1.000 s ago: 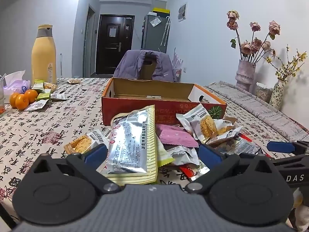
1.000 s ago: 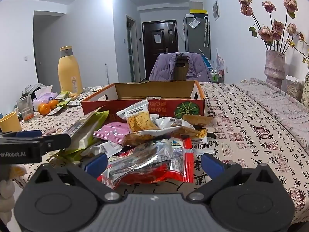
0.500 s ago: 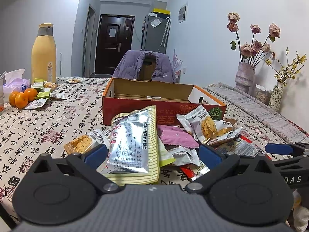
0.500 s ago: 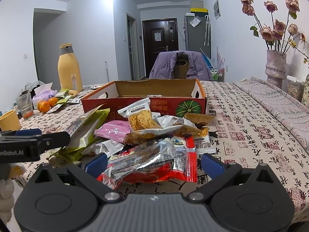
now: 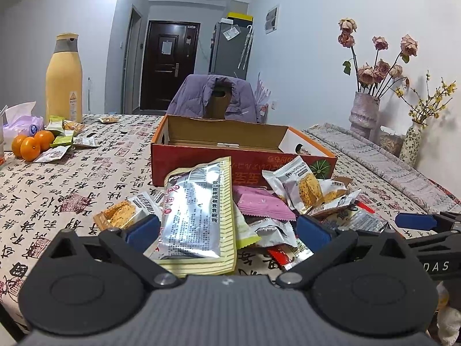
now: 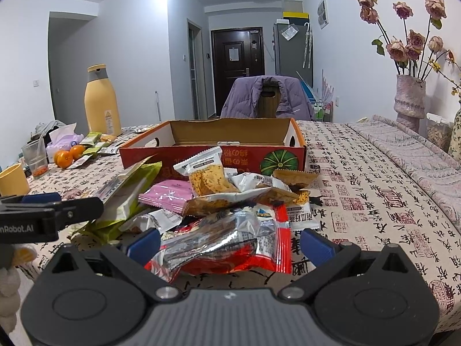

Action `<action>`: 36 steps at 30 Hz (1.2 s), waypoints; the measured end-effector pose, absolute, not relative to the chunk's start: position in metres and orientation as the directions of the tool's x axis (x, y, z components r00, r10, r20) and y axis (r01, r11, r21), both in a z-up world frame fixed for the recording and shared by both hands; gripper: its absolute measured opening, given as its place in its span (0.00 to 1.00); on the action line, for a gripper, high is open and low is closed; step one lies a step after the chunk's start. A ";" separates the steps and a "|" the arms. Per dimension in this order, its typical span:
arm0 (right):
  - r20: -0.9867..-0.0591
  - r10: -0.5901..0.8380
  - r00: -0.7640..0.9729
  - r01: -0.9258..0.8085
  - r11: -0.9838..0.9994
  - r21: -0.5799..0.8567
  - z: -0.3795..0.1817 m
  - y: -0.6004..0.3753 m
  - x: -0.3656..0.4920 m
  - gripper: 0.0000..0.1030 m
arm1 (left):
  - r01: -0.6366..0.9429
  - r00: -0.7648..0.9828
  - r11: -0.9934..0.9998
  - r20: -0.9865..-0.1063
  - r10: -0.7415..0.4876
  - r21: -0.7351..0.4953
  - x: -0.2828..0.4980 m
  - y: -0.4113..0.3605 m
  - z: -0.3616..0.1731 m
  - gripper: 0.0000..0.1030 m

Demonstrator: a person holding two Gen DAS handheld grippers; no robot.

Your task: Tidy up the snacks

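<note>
Chinese-printed silver snack packet [image 5: 196, 210], "nRobot.AI" on left claw [image 6: 77, 210], "DAS" on right claw [image 5: 415, 222]

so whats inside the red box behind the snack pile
The red box is open on top. Only its bare brown inner walls and a white strip on the front rim show. Its floor is hidden by the front wall and the snack pile, so contents are unknown.
</note>
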State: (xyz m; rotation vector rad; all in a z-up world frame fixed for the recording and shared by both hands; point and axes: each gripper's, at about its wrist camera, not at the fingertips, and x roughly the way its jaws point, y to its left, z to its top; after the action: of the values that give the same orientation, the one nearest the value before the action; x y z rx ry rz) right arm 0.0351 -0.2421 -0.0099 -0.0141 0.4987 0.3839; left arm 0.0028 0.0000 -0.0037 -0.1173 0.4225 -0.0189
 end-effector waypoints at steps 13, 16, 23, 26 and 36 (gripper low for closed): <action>-0.471 0.356 0.807 -0.363 0.928 0.079 -0.010 -0.242 0.036 1.00 | -0.003 0.913 0.993 -0.405 -0.045 -0.117 0.003 0.000 -0.003 1.00; -0.473 0.356 0.806 -0.364 0.928 0.078 -0.010 -0.242 0.035 1.00 | -0.003 0.913 0.993 -0.405 -0.045 -0.117 0.003 0.000 -0.003 1.00; -0.473 0.355 0.806 -0.364 0.928 0.078 -0.011 -0.241 0.035 1.00 | -0.003 0.913 0.993 -0.405 -0.046 -0.120 0.002 0.000 -0.004 1.00; -0.473 0.355 0.807 -0.364 0.928 0.076 -0.011 -0.241 0.035 1.00 | -0.002 0.913 0.993 -0.405 -0.048 -0.122 0.001 0.000 -0.004 1.00; -0.477 0.350 0.806 -0.359 0.930 0.076 -0.012 -0.240 0.036 1.00 | -0.003 0.912 0.992 -0.407 -0.048 -0.123 0.001 0.001 -0.004 1.00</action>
State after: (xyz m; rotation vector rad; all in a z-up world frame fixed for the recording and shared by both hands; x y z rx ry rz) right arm 0.0356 -0.2401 -0.0124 -0.0177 0.5066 0.3793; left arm 0.0012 0.0009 -0.0043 -0.1222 0.4216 -0.0231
